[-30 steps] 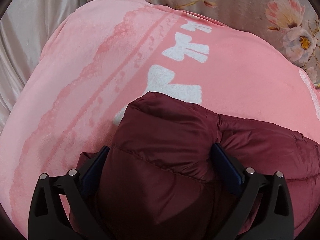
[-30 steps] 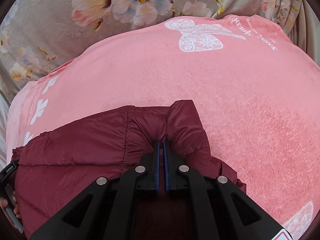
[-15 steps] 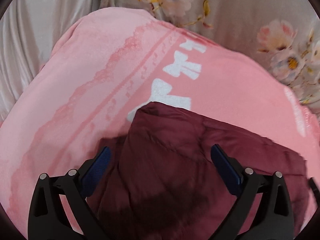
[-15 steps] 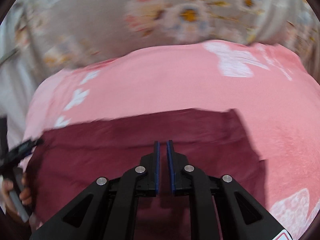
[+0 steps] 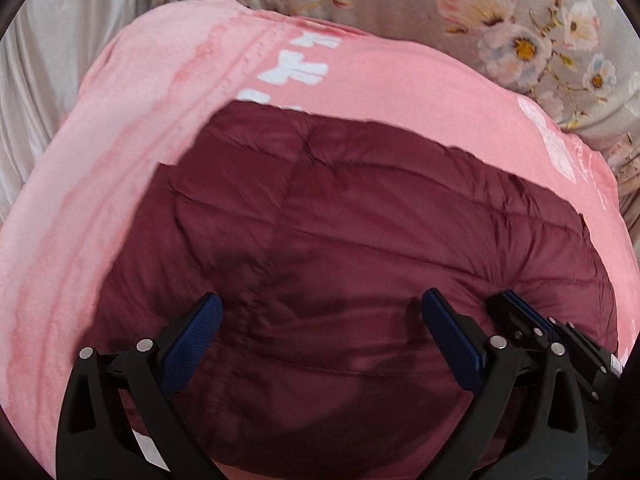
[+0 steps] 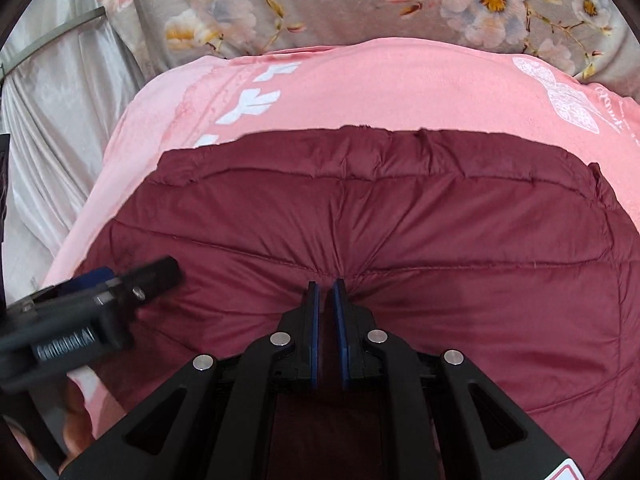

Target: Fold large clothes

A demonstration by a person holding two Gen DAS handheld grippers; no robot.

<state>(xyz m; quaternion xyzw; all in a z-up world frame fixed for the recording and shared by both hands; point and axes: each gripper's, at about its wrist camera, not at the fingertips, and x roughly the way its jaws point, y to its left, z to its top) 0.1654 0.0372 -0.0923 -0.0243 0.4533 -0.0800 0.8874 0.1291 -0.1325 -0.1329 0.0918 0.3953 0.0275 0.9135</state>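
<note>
Pink blanket (image 5: 400, 80) covers the bed, and the maroon quilted jacket (image 6: 400, 220) lies spread flat on the middle of it. On the jacket's near edge, the right gripper (image 6: 326, 300) pinches a tuck of fabric between nearly closed jaws; beside it the left gripper (image 5: 320, 328) hovers with jaws spread wide, holding nothing. Best to seat the left on that same edge before lifting, so the fold stays even.
</note>
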